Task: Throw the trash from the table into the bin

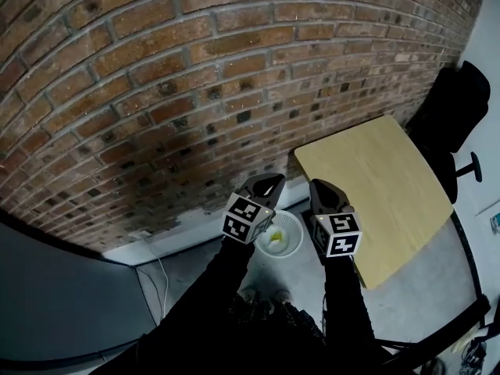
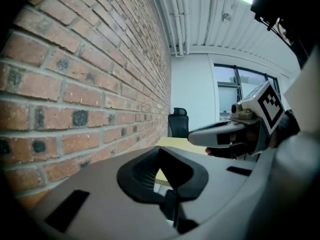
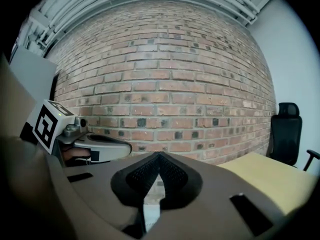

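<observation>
Now, with the left claw (image 1: 269,183) and the right claw (image 1: 321,187) both pinched closed on nothing above the white bin (image 1: 296,230) on the floor, yellowish trash (image 1: 276,237) lying inside it, look over the worktop (image 1: 375,182) for leftovers. Seems bare, so probably finished; move away gently, clear of the worktop edge.

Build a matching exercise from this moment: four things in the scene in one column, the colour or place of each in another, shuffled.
Things:
1. bin
2. table
3. office chair
4. brick wall

Colour or place:
A. light wood, at the right in the head view
B. red-brown, filling the upper part of the head view
C. black, past the far end of the table
D. white, on the floor near the foot of the wall

Pairs: 1-D, 2-A, 3-C, 4-B
</observation>
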A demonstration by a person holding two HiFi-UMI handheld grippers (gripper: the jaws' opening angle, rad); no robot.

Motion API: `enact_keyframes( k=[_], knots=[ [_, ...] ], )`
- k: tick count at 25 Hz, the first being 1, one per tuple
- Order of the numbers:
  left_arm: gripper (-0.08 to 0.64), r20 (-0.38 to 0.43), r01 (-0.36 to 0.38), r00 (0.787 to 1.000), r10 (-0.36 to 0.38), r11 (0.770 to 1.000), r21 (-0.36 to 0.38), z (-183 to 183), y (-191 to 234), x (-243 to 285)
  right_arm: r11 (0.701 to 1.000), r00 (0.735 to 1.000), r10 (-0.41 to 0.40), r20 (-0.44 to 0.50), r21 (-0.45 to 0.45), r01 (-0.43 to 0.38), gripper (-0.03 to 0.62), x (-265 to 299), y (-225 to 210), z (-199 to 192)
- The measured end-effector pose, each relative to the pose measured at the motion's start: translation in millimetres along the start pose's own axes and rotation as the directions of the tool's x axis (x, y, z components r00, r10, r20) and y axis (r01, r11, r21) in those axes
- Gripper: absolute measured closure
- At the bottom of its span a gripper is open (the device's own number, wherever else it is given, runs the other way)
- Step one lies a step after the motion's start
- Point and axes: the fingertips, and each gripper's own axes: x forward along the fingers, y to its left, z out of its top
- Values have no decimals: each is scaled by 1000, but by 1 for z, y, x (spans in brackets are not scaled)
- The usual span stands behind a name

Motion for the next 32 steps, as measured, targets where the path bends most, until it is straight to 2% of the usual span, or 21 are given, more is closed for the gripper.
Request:
enact_keyframes(
  k=[4, 16, 32],
  knots=[
    [560, -6, 17, 1000, -17, 1000, 14, 13, -7, 2, 1000, 1000, -14, 27, 18, 13, 581, -7, -6, 17],
    [560, 21, 4, 1000, -5, 999, 46, 32, -10, -2, 999, 999, -29, 37, 20, 28, 583, -15, -11, 31],
    [560, 6, 15, 1000, -16, 999, 47, 29, -11, 6, 999, 999, -43, 30, 23, 43, 583, -15, -25, 27]
  ],
)
